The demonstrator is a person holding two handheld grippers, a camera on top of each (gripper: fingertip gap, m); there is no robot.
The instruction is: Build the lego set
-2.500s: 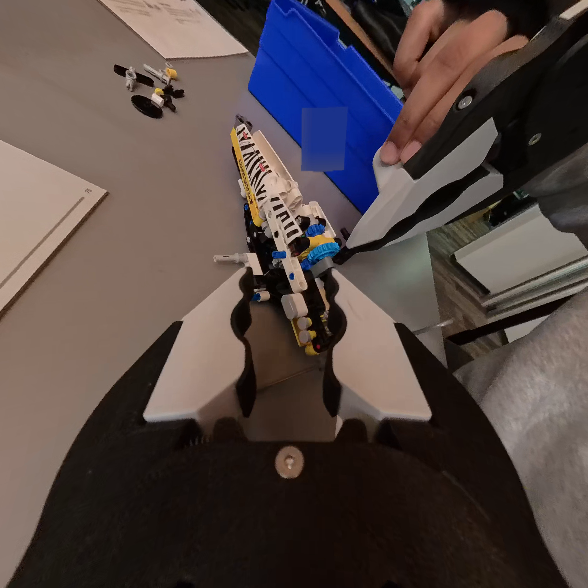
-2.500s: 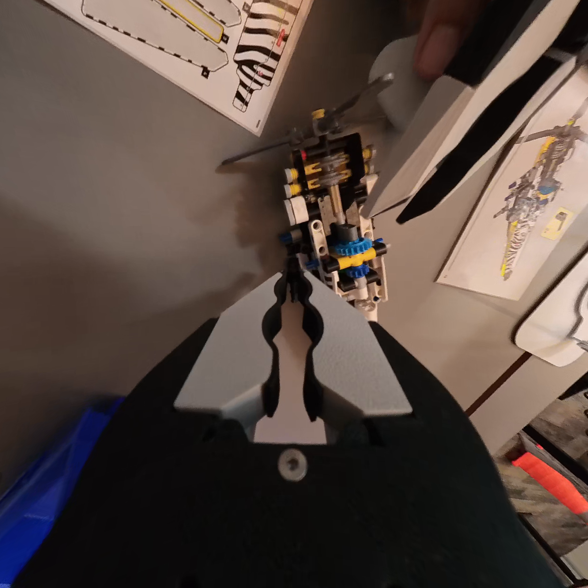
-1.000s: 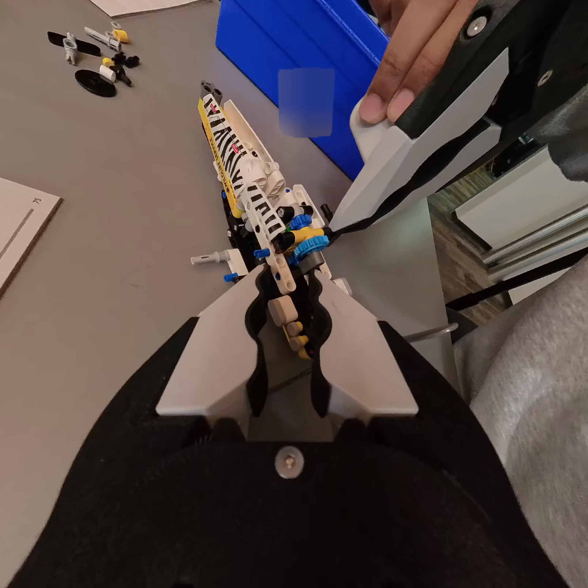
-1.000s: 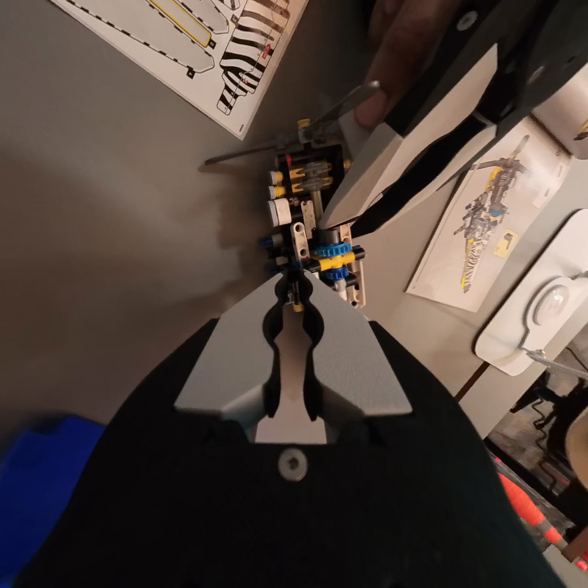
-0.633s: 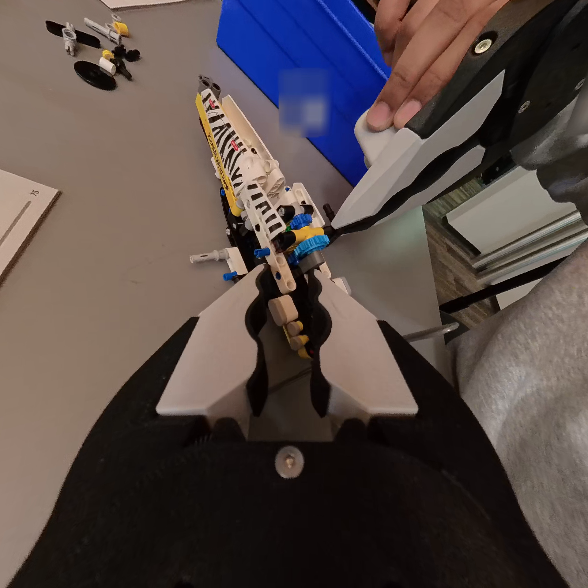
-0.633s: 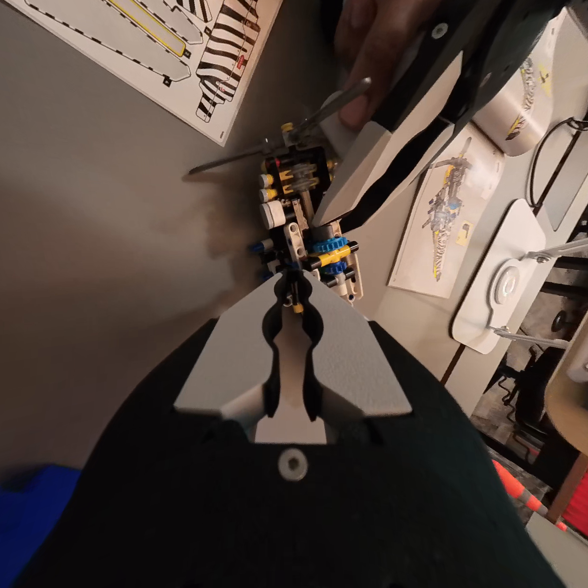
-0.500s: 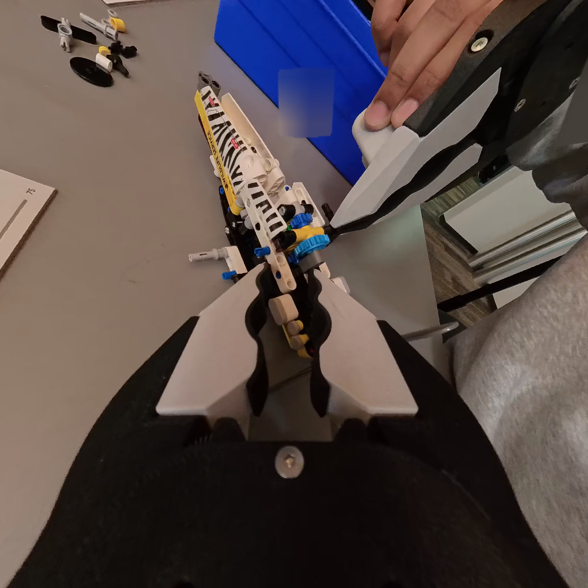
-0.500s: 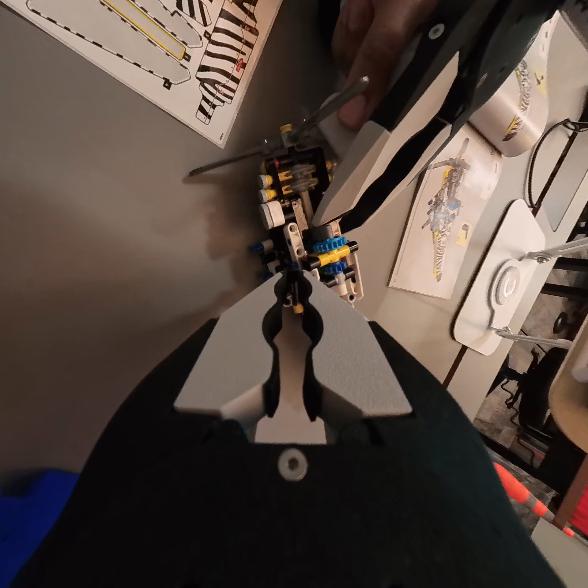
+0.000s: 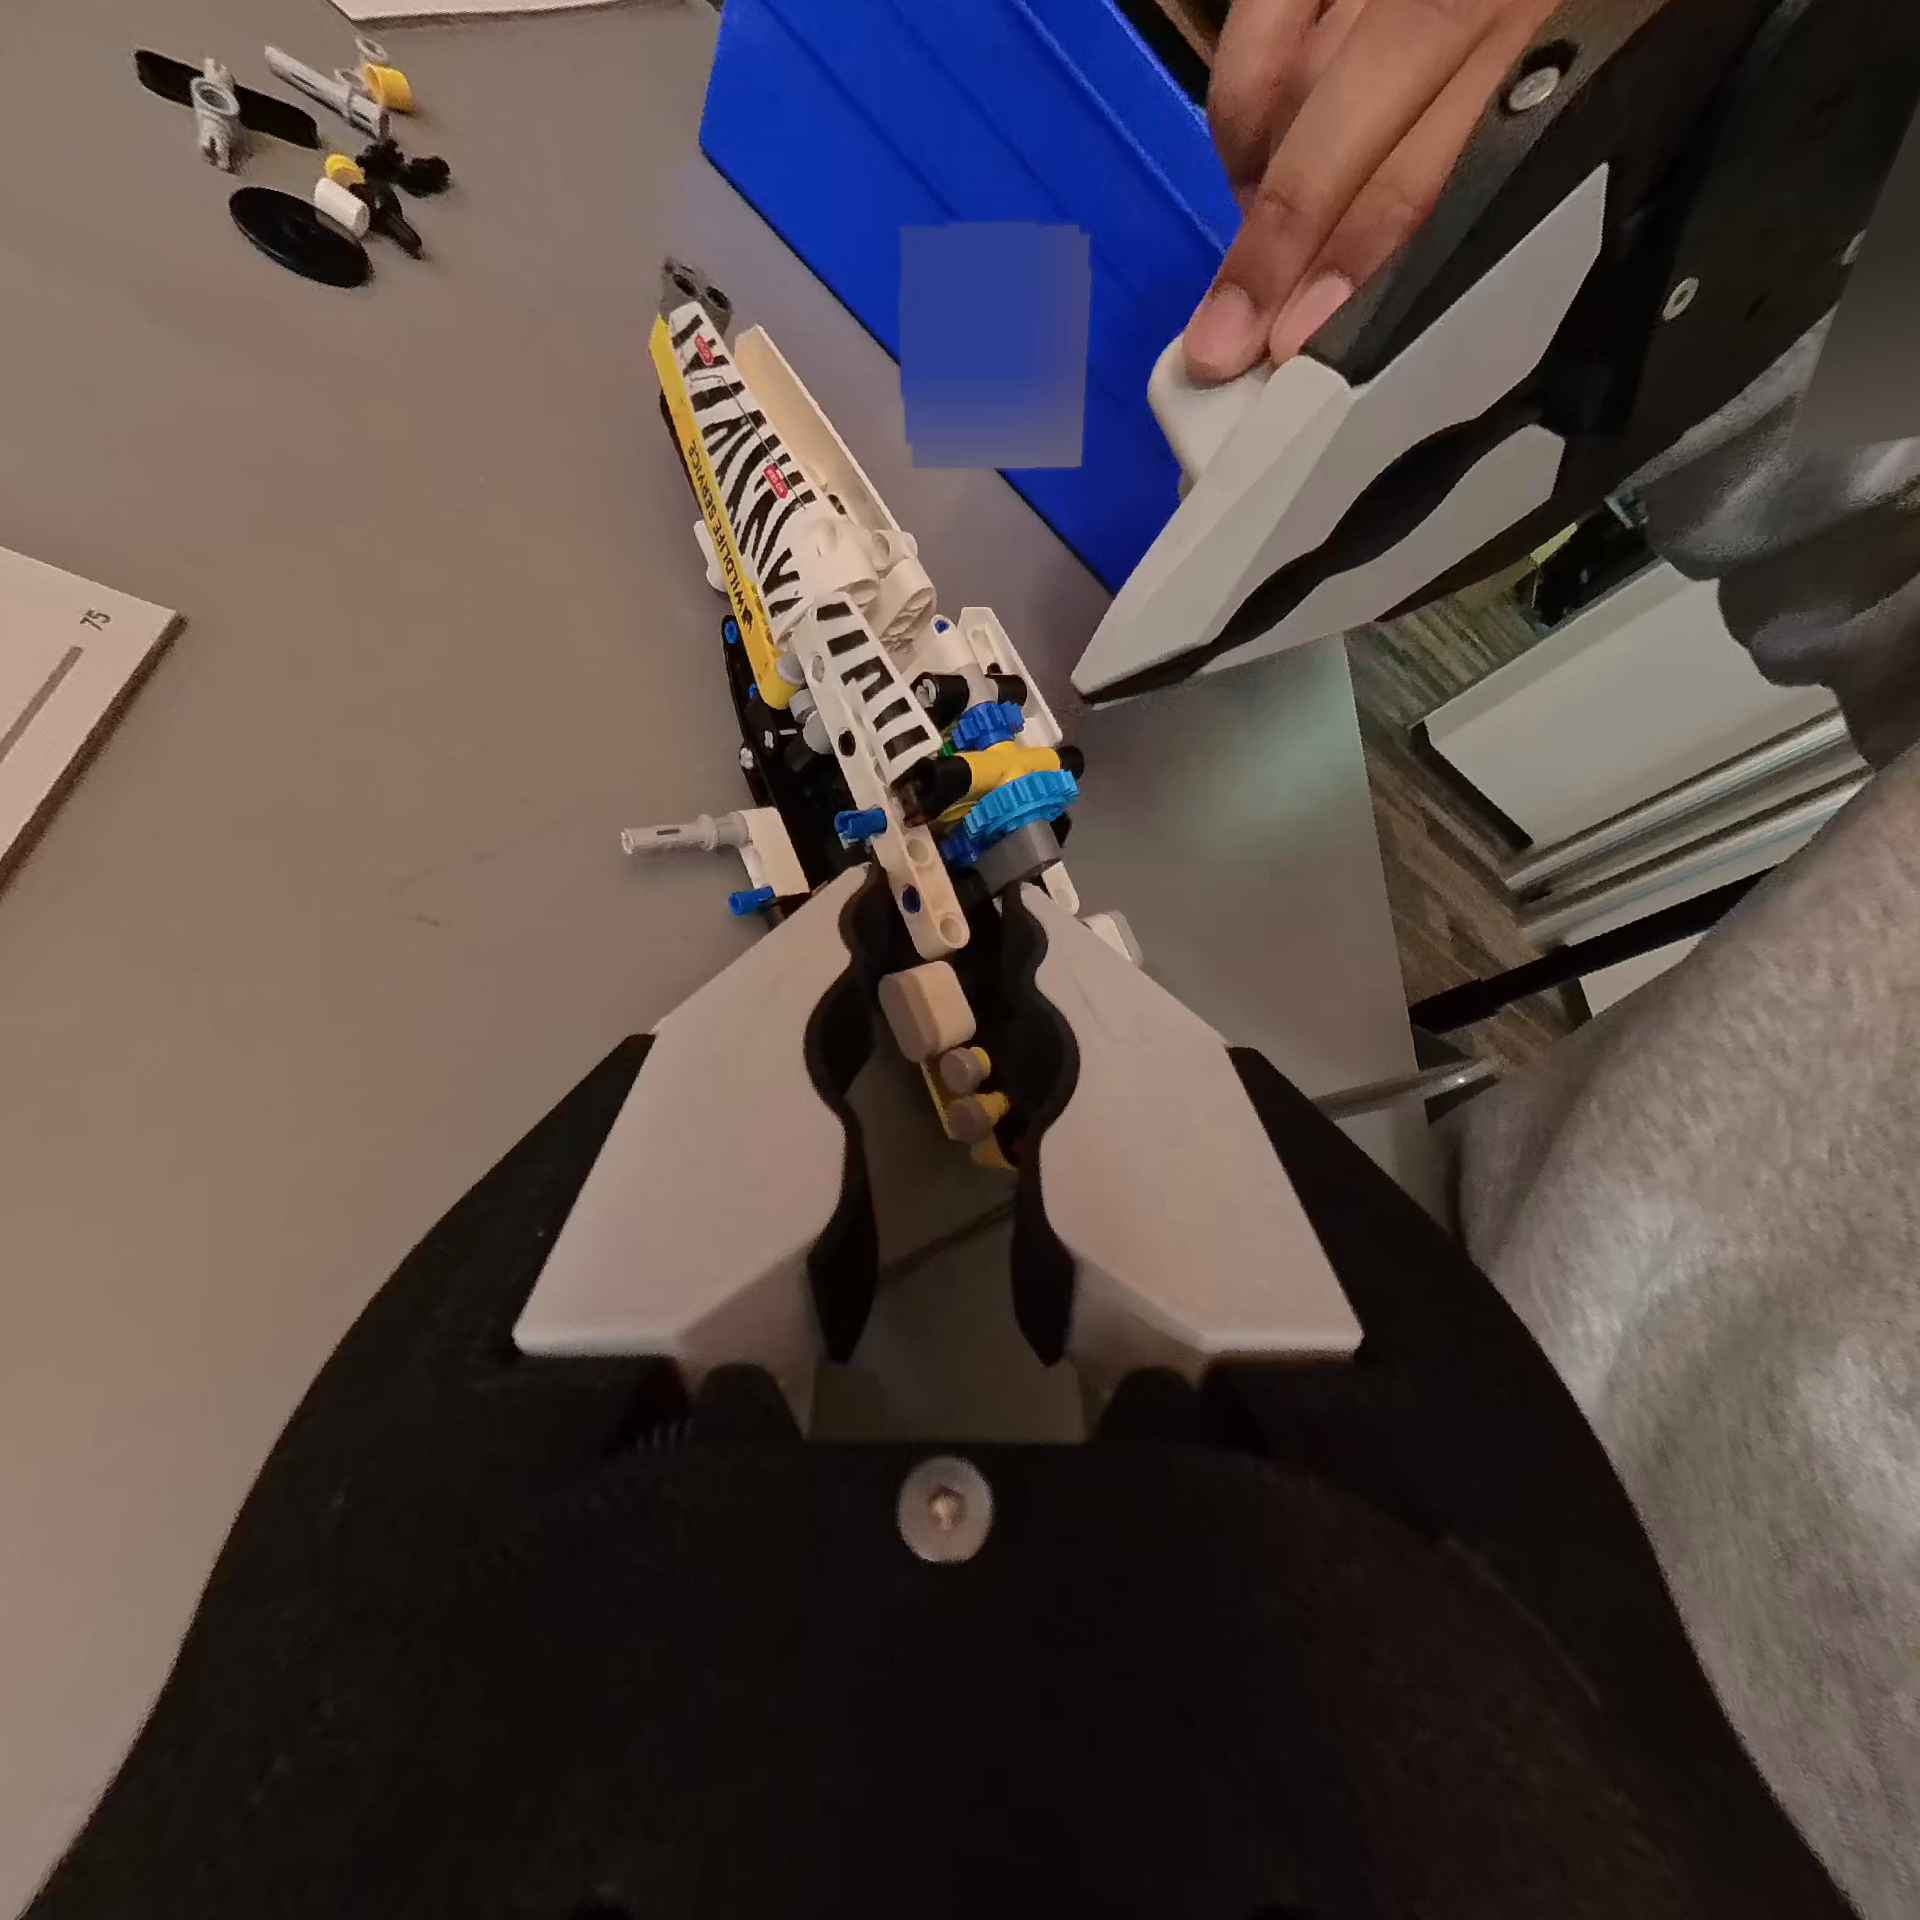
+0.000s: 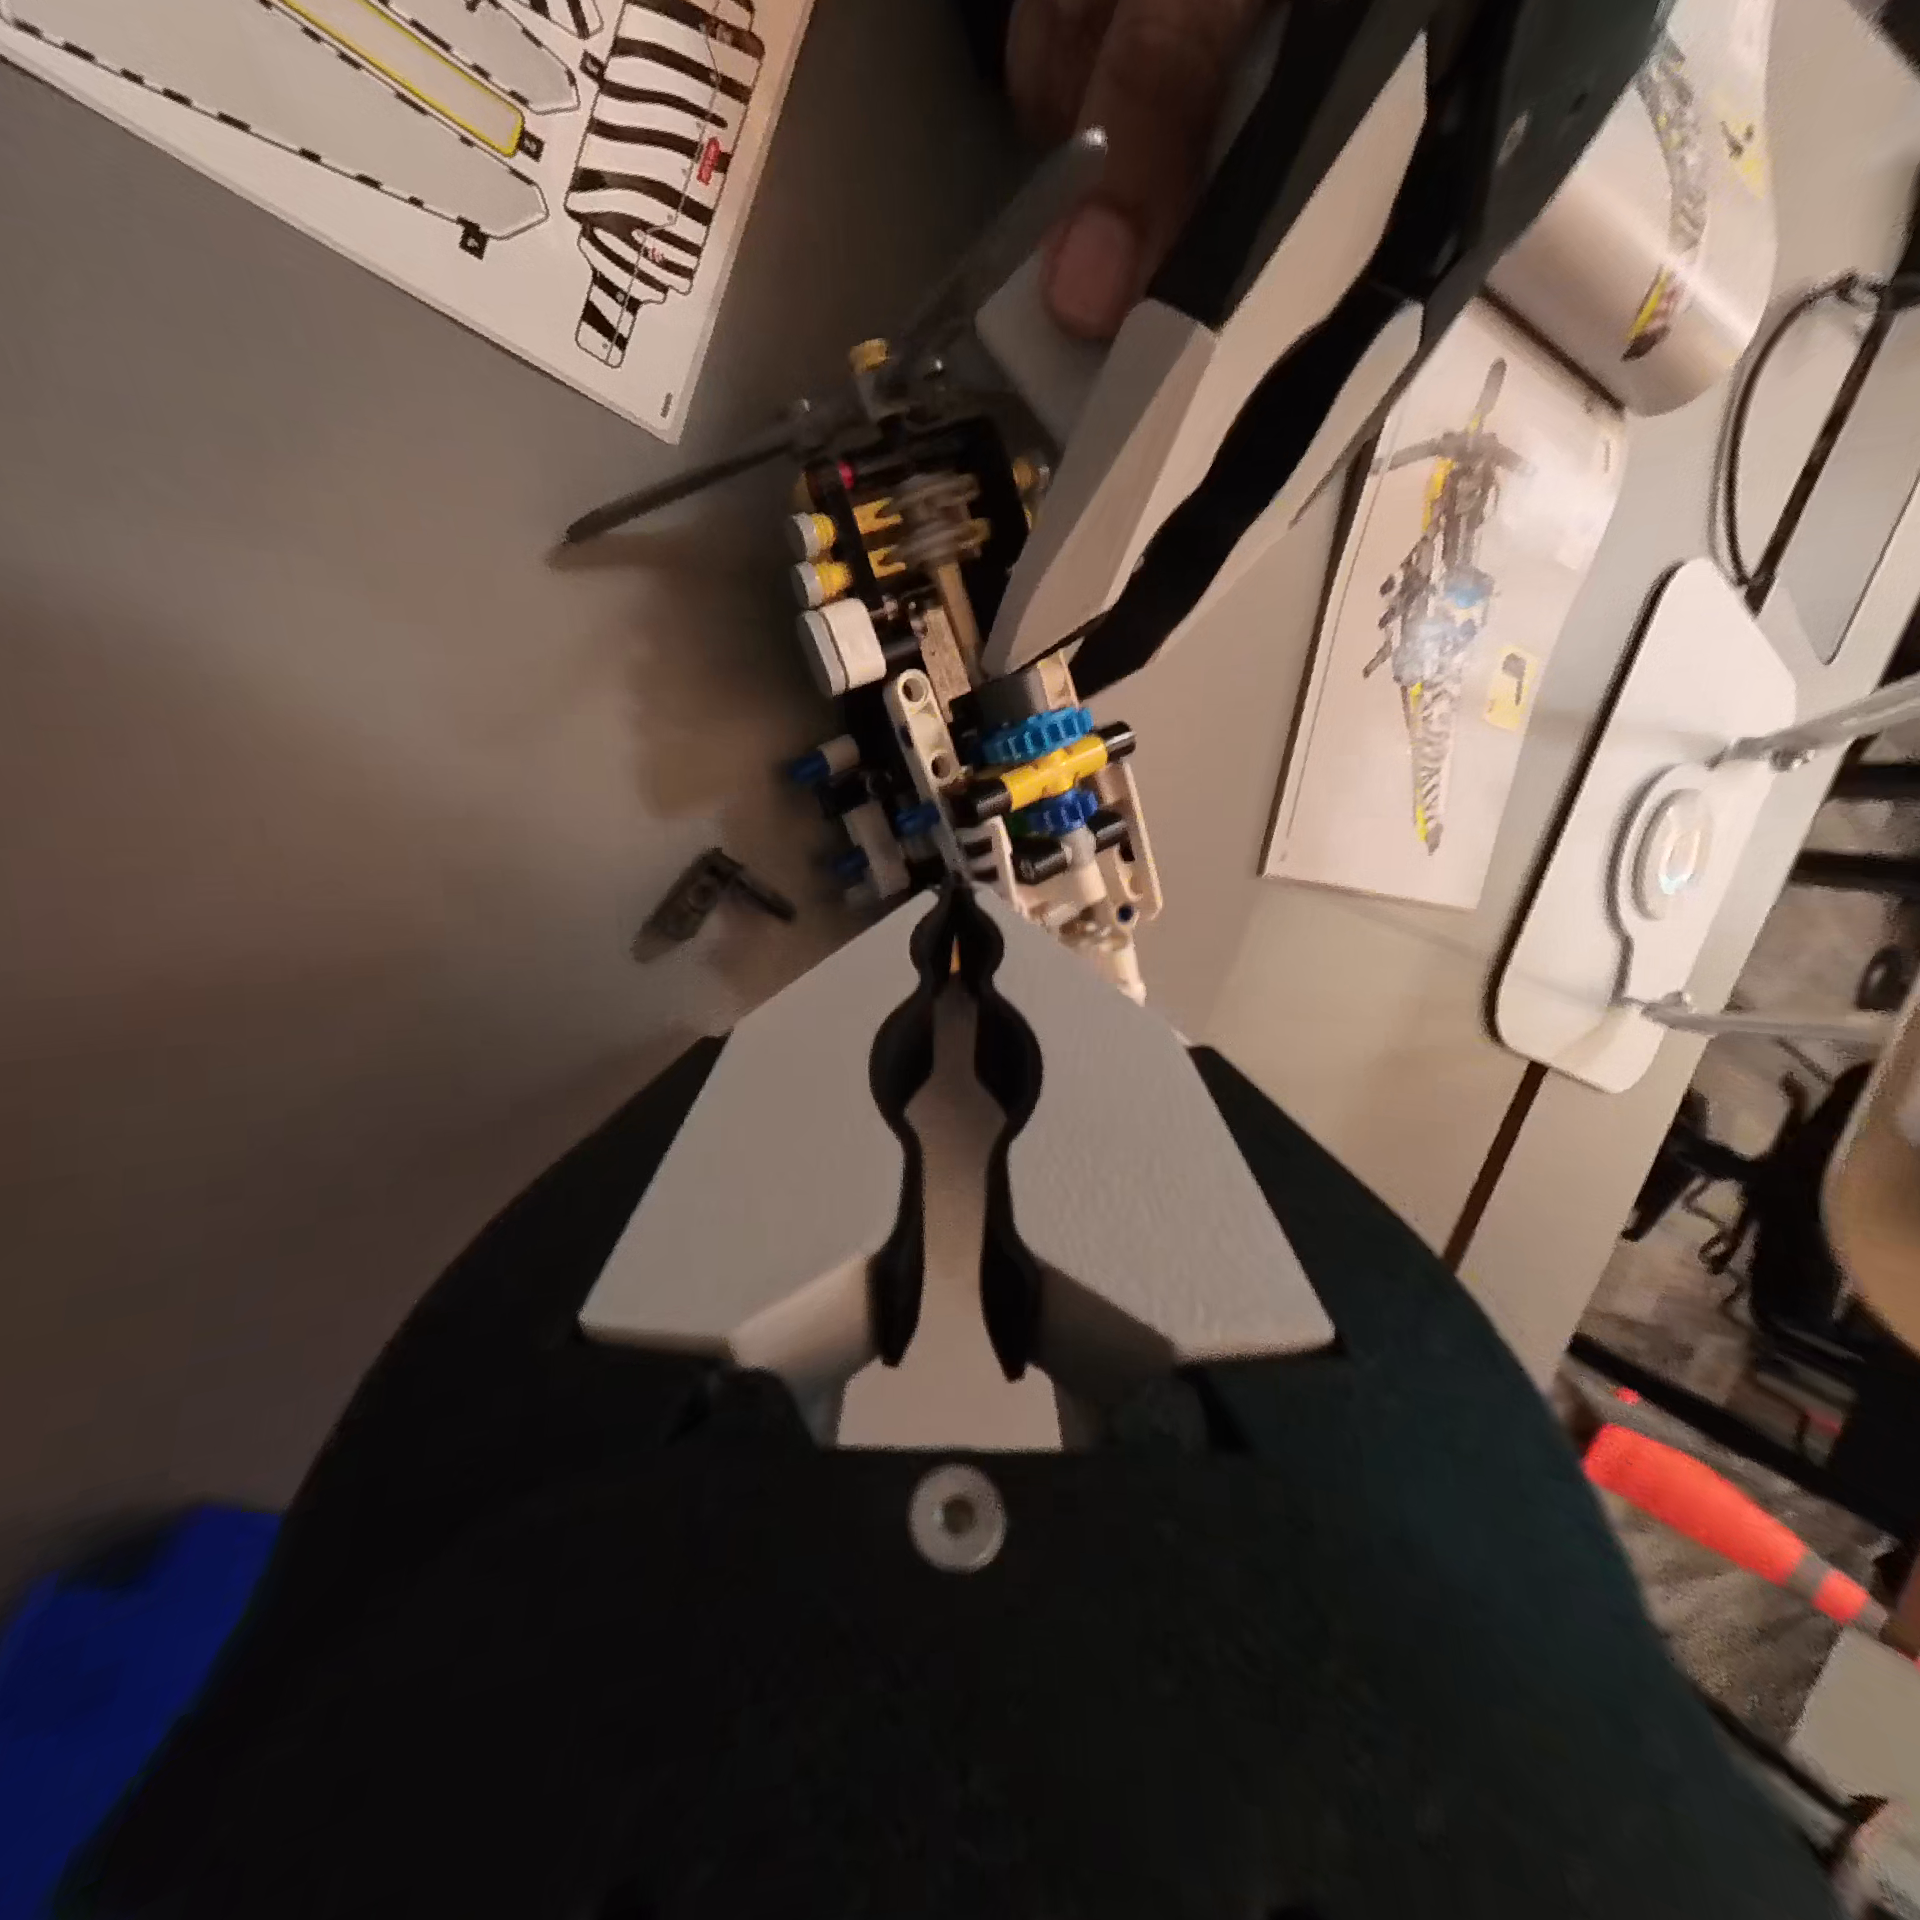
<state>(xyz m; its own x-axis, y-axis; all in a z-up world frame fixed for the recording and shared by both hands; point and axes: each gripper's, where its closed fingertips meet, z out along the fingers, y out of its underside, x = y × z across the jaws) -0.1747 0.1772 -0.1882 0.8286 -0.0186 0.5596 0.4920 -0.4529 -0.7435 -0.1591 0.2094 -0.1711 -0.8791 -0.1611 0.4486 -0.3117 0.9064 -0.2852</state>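
The lego model point(image 9: 790, 499), a white and yellow body with zebra stripes and blue gears, lies on the grey table. My left gripper point(image 9: 940, 914) is shut on its near end, on black, tan and yellow parts. My right gripper point(image 9: 1081, 691) hangs just right of the gears, apart from the model. In the right wrist view the right gripper point(image 10: 951, 909) has its tips together, and nothing shows between them. The model point(image 10: 987, 727) lies just beyond it. A small dark piece point(image 10: 701, 899) lies on the table left of the tips. The left gripper point(image 10: 1039, 644) grips the model's far part.
A blue bin point(image 9: 935, 156) stands behind the model. Loose small parts point(image 9: 312, 156) lie at the far left, and a booklet point(image 9: 62, 707) at the left edge. A sticker sheet point(image 10: 468, 156), an instruction page point(image 10: 1434, 623) and a white stand base point(image 10: 1642, 831) lie around the model. The table edge is at the right. Tip to tip, the grippers are about 5 centimeters apart.
My right gripper has drawn back from the model. The thin black and yellow piece no longer shows in its tips. A small dark piece now lies on the table. The left grip is unchanged.
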